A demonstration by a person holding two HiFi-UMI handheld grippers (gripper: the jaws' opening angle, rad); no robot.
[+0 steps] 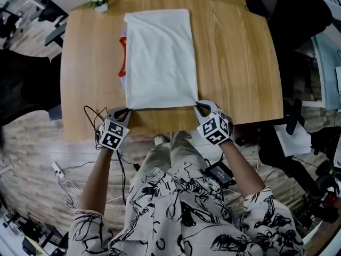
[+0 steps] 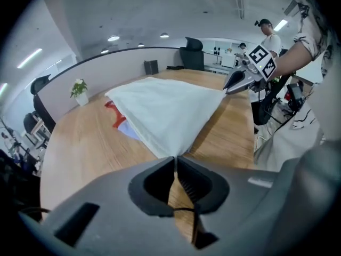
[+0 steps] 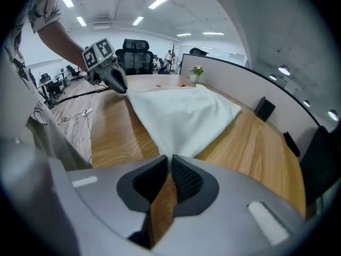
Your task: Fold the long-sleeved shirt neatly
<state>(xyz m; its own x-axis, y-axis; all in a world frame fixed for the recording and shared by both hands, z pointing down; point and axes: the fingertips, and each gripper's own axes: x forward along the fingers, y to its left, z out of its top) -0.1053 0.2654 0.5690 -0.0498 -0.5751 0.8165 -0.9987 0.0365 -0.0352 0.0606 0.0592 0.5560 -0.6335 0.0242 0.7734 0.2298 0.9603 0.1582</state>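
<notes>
White cloth pinched in both tools: left tool (image 1: pixel 126 110) clamped on near-left corner of shirt (image 1: pixel 160 57), right tool (image 1: pixel 196 105) clamped on near-right corner, hem taut between tips. Shirt lies straight ahead of tools, flat on desk (image 1: pixel 240 63). Already narrow rectangle, no sleeves showing. Red patch (image 1: pixel 122 57) peeks out ahead of left tool. Side folds look done. Cross fold, near edge to far edge, not yet made.
</notes>
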